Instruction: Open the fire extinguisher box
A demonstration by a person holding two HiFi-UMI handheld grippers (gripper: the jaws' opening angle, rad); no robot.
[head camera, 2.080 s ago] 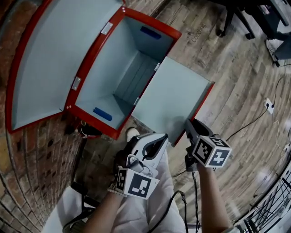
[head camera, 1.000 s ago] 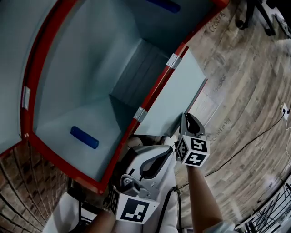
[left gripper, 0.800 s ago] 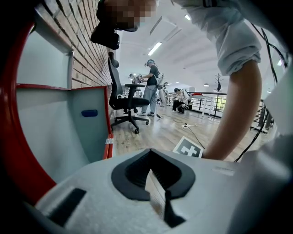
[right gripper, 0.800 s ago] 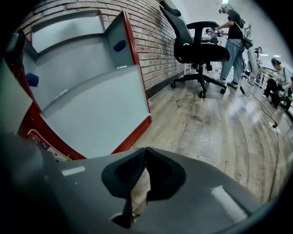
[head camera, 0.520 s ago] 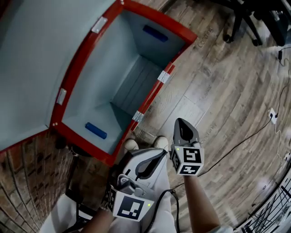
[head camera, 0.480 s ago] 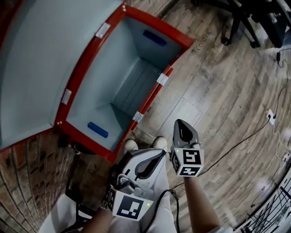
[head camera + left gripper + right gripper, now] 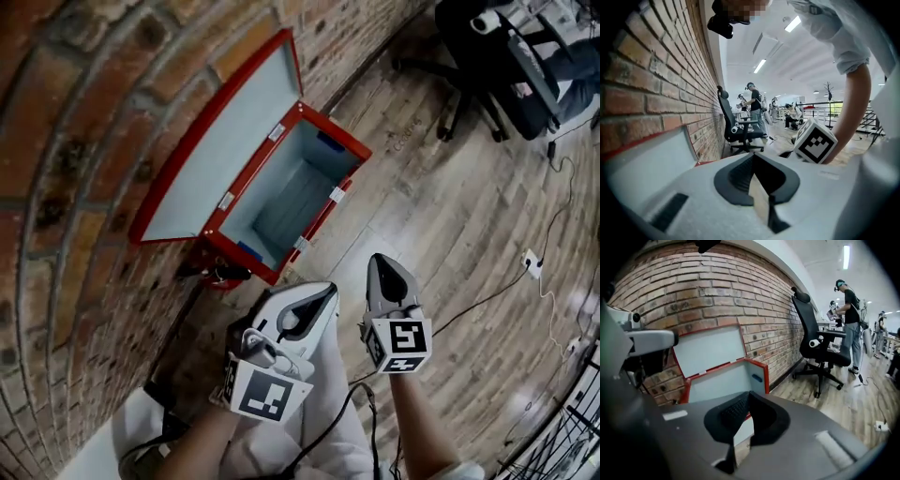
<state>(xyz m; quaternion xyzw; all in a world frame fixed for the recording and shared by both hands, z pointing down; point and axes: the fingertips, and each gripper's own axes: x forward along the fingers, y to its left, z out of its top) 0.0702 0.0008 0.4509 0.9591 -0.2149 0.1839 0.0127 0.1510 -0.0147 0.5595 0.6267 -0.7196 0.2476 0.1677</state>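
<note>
The fire extinguisher box stands open against the brick wall, with an office chair beyond it. The left gripper and right gripper are clenched empty, apart from it.

the box has shrunk from filling the upper left of the head view to a small shape at upper centre, and more brick wall is now seen at left. its front panel, earlier spread flat at the box's right, is no longer seen there. the right gripper, earlier at that panel's edge, is now held clear over floor, jaws brought together.
</note>
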